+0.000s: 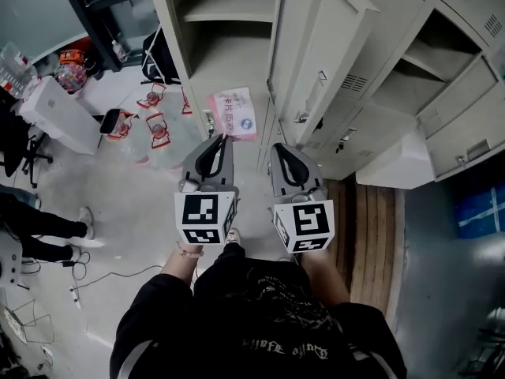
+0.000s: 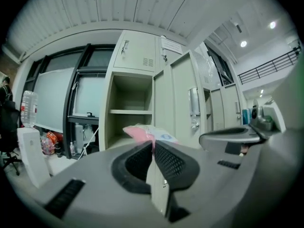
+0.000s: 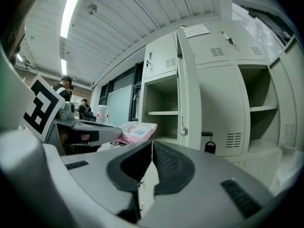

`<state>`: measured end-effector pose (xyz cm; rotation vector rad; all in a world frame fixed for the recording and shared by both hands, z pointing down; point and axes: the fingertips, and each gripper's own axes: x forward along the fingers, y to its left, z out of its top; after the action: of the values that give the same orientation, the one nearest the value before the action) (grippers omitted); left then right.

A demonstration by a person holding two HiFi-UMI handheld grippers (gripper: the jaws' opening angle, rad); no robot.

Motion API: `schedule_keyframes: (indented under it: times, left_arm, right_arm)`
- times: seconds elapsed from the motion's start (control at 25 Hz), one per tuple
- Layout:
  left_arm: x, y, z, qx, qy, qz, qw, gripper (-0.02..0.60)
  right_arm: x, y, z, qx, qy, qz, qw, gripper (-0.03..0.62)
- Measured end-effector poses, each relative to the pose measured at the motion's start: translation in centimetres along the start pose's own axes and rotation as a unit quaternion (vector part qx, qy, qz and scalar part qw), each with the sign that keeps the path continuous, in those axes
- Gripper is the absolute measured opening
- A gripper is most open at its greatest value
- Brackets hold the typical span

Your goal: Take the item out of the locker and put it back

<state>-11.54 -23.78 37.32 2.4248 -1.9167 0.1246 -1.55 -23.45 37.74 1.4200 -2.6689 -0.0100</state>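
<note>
**Nearest:** 2 grippers.
- Left gripper (image 1: 220,139): fingers pinching 1 pink packet (image 1: 233,113) by its near edge.
- Right gripper (image 1: 278,147): just beside the left, fingers pressed together on nothing.

**Next:** the packet juts ahead of the left fingertips, outside the locker (image 1: 316,46).

**Beyond the fingertips:** 1 open bay (image 1: 225,65) with 1 shelf (image 1: 229,10). At least 1 more stands open to the right of the right fingers.

**Progress:** we judge the removal done and the return left to do.

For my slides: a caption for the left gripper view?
Left gripper shut on a pink packet, facing the open locker.
</note>
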Motion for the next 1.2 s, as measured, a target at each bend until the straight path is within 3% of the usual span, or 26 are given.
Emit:
schedule_keyframes:
  times: [0.24, 0.52, 0.92, 1.2]
  left_arm:
    - [-3.3, -3.3, -0.9, -0.006, 0.009, 0.024, 0.9996, 0.021]
    - [-5.2, -8.4, -1.7, -0.009, 0.015, 0.017, 0.9997, 0.021]
    - [-5.5, -15.6, -2.8, -0.033, 0.014, -0.005, 0.9994, 0.021]
    - [-3.9, -20.7, -2.6, -0.029, 0.015, -0.031, 0.999, 0.021]
  right_arm:
    - [-3.6, -0.4, -0.4, 0.004, -0.007, 0.025, 1.0, 0.006]
    - [-7.7, -2.4, -1.3, 0.007, -0.006, 0.02, 1.0, 0.006]
    - [-13.0, -9.1, -2.6, 0.009, 0.0, -0.032, 0.999, 0.006]
    - [-16.3, -14.6, -3.7, 0.021, 0.003, -0.079, 0.997, 0.006]
